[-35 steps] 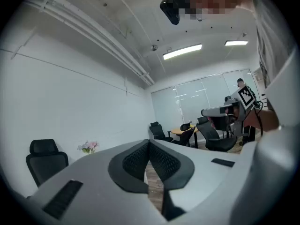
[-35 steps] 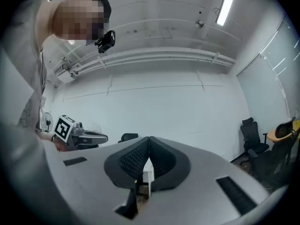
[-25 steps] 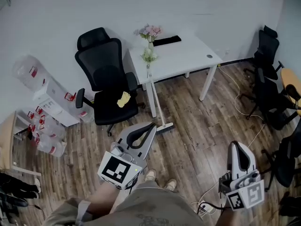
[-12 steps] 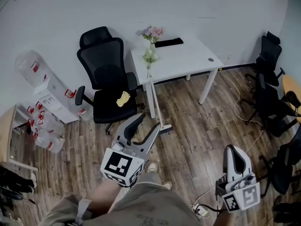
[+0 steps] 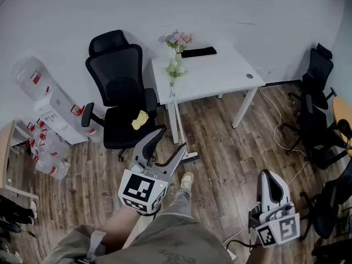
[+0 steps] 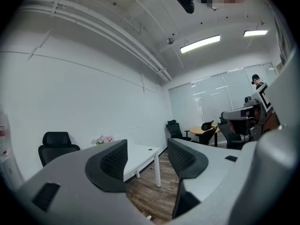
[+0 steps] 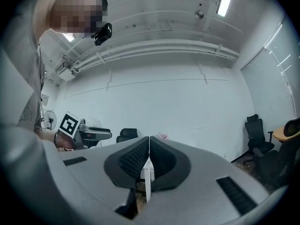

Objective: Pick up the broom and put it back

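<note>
The broom stands at the front left corner of the white table, its head on the wood floor and its thin handle rising beside the table leg. My left gripper hovers just short of the broom head. Its jaws are opening, spread wide, with nothing between them. My right gripper is held low at the right, far from the broom, its pads pressed together on nothing.
A black office chair with a yellow cloth stands left of the table. On the table are flowers and a flat black object. Boxes and water bottles line the left wall. More chairs and cables are at the right.
The left gripper's jaws went from shut to wide open. Both grippers drew back toward the person and lower in the head view. One foot has stepped forward.
</note>
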`<state>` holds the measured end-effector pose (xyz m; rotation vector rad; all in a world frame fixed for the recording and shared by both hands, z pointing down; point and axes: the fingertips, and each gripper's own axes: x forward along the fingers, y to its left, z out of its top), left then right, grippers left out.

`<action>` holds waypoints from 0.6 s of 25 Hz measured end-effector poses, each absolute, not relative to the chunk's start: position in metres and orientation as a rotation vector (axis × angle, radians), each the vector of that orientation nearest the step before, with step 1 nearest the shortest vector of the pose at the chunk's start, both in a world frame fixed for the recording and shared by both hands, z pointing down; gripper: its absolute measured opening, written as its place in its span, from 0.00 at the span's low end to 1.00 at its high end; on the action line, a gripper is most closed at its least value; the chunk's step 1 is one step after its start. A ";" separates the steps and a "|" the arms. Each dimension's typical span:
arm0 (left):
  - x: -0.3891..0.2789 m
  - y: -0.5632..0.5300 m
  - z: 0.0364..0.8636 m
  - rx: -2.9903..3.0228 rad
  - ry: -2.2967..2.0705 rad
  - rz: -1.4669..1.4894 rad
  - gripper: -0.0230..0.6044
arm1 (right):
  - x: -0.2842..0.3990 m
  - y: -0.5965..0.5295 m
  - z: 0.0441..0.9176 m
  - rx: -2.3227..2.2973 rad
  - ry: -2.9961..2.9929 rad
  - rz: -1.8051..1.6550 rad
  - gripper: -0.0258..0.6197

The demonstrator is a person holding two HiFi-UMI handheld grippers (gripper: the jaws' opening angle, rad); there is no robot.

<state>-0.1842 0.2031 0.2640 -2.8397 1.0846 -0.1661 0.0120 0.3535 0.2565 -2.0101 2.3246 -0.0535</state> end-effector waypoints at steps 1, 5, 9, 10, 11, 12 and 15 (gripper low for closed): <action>-0.180 0.191 0.265 -2.838 1.087 -0.165 0.47 | 0.017 0.341 0.258 -2.010 2.326 -0.058 0.09; -0.160 0.138 0.268 -2.855 1.100 -0.172 0.47 | 0.035 0.285 0.262 -2.006 2.345 -0.093 0.09; -0.141 0.083 0.279 -2.878 1.116 -0.229 0.47 | 0.055 0.226 0.265 -2.012 2.361 -0.137 0.09; -0.136 0.069 0.283 -2.883 1.118 -0.248 0.47 | 0.060 0.211 0.266 -2.014 2.362 -0.147 0.09; -0.132 0.055 0.287 -2.887 1.120 -0.268 0.47 | 0.064 0.197 0.267 -2.017 2.362 -0.158 0.09; -0.128 0.041 0.292 -2.891 1.123 -0.291 0.47 | 0.068 0.183 0.269 -2.019 2.363 -0.171 0.09; -0.116 0.000 0.306 -2.902 1.121 -0.362 0.47 | 0.080 0.143 0.278 -2.031 2.371 -0.216 0.09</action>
